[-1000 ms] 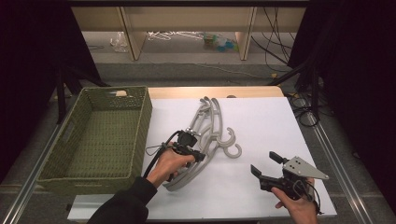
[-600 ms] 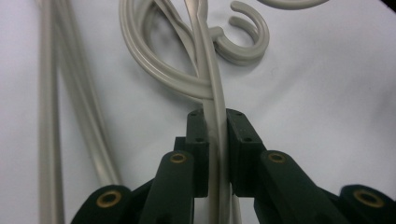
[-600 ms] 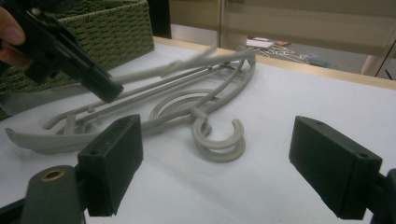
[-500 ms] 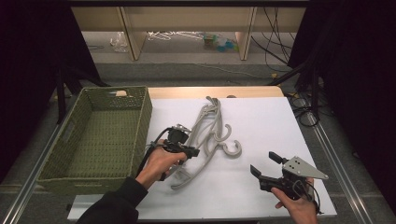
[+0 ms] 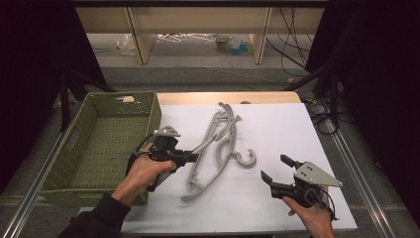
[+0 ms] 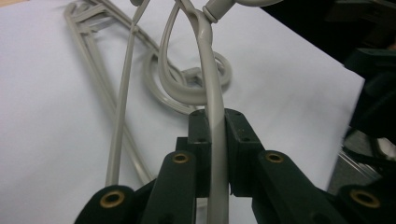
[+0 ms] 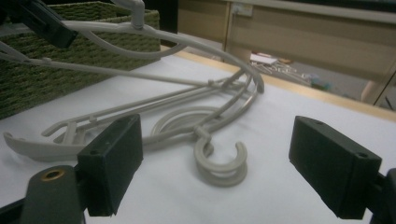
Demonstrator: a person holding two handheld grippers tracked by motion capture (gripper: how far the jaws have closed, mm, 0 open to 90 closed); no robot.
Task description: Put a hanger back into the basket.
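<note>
Meanwhile, over a white-topped table (image 5: 277, 124), the left gripper (image 6: 215, 140) is clamped on the curved arm of a pale grey plastic coat hanger (image 6: 209, 88); its jaws have just been closing and now pinch the thin bar from both sides. In the high view that gripper (image 5: 190, 157) sits at the table's left part, just beside a green woven basket (image 5: 106, 144), and the held hanger (image 5: 210, 140) slants up from the surface while more grey plastic hangers (image 5: 225, 153) lie in a loose heap at the table's middle, their hooks curling toward the near right. How many hangers make up that heap is hard to tell, since their arms overlap. The right gripper (image 5: 276, 168) hovers near the table's front right corner with jaws spread wide and nothing between them; in its own view its pads (image 7: 112, 163) frame a round hook (image 7: 222, 163) lying flat on the white surface, well short of touching it. A person's hands and a dark left sleeve (image 5: 99, 220) enter from the bottom edge.
</note>
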